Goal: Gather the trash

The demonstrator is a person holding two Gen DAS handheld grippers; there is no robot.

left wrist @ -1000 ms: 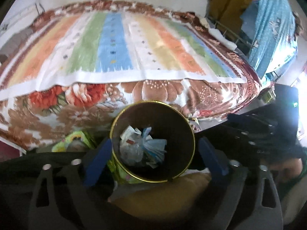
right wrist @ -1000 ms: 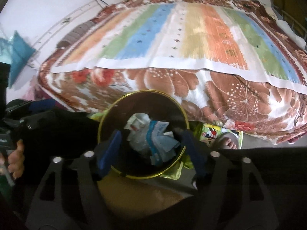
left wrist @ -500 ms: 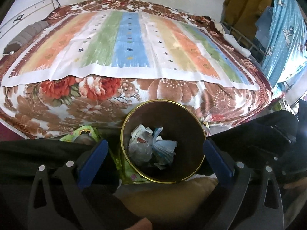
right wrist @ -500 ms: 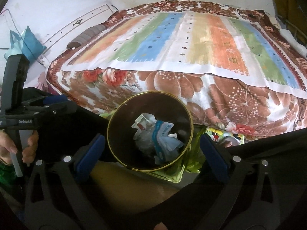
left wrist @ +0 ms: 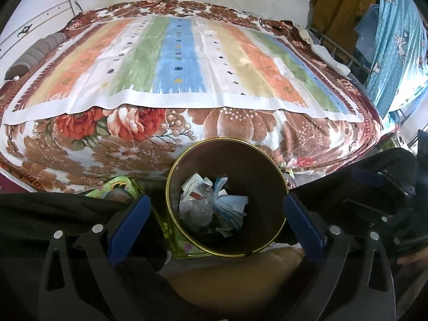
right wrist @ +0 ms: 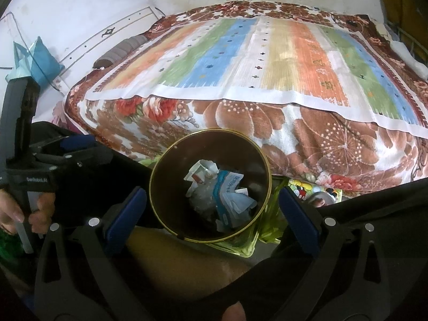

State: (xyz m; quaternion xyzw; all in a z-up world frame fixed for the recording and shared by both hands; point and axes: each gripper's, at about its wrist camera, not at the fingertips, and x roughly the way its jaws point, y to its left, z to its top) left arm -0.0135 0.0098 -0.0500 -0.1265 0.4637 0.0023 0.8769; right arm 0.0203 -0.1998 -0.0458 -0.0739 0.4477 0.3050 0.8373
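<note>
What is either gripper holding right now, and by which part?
Nothing. The left gripper and right gripper both stand wide open above the bin; the right's jaws have just opened, and the trash lies inside.

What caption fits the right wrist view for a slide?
Open right claw above a gold-rimmed bin holding crumpled trash, beside a bed.

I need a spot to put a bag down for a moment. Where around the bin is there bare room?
The striped sheet on the bed lies bare right across, from the grey roll to the far edge. By the bin it is crowded: green packaging and dark fabric press close on both sides.
</note>
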